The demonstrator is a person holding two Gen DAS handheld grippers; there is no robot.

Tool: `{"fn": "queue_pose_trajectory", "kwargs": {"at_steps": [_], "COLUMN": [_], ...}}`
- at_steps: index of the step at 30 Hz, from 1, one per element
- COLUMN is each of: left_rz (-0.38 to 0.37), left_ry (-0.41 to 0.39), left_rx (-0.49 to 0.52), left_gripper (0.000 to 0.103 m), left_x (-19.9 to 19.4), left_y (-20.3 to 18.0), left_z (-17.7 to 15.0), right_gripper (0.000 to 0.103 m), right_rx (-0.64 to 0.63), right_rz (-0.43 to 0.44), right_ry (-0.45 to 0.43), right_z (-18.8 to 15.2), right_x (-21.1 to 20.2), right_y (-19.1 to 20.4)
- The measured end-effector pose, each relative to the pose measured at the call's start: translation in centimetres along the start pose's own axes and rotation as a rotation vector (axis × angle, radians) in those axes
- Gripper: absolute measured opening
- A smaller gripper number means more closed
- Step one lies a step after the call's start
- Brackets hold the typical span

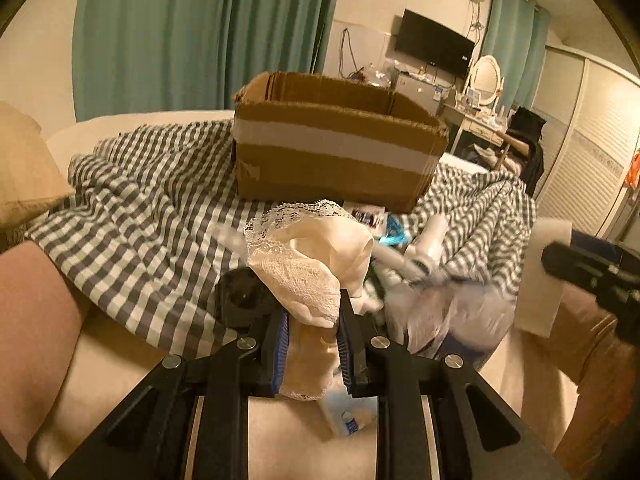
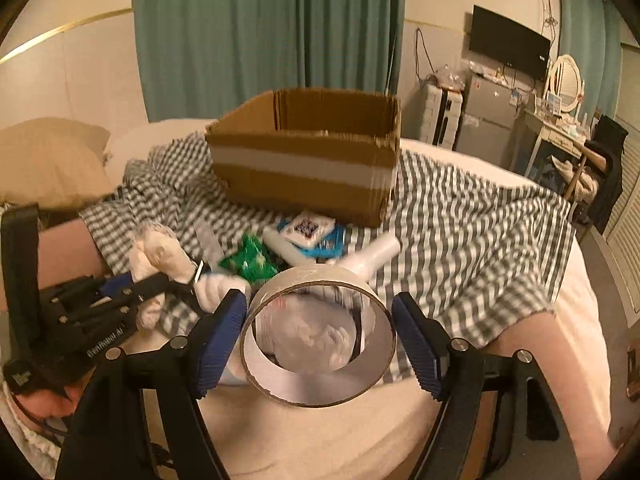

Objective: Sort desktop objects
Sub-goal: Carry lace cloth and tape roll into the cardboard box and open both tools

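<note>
My left wrist camera sits low over the bed, looking forward along its fingers toward the cardboard box (image 1: 340, 148), close to the clutter. My right wrist camera looks the same way from slightly right, equally near. Both share the box, the checked cloth (image 1: 152, 184), the green curtain (image 2: 264, 24) and the wall television (image 2: 508, 44).

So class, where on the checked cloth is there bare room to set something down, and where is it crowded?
Free: the checked cloth right of the cardboard box, and left of it toward the pillow. Crowded: the pile in front of the box, around the tape roll.
</note>
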State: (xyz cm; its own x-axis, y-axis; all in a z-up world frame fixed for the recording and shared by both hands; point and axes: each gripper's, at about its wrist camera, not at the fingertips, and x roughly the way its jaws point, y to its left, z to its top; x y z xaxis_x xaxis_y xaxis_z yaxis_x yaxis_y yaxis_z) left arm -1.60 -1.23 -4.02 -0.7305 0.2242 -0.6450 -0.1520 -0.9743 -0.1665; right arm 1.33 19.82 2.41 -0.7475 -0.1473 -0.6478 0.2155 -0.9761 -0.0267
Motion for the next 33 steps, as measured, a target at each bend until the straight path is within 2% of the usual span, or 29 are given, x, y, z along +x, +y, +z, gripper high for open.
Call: {"fn": "queue_pose_trajectory", "kwargs": {"at_steps": [6,17,33], "left_rz": [-0.022,-0.032,-0.037], "left_ry": [-0.039,-0.100,-0.208], "left_rx": [0.002,0.026,0.090], "left_gripper": [0.022,0.022,0.022], "left_x": [-1.0,-2.2,-1.1], "left_y": [-0.4,-0.7,-1.5], "left_z": [1.3,4.6,12.7], "right_gripper": [0.075,0.075,0.075], "right_rx": [-0.013,-0.034,-0.082], "right_rz": [0.002,0.010,0.014], "right_ry": [-0.046,-0.069,-0.132], "right_z": [1.7,3.4,9.2], "right_x": [-1.4,-2.1,-0.2], "right_y": [0.3,0.8,1.0]}}
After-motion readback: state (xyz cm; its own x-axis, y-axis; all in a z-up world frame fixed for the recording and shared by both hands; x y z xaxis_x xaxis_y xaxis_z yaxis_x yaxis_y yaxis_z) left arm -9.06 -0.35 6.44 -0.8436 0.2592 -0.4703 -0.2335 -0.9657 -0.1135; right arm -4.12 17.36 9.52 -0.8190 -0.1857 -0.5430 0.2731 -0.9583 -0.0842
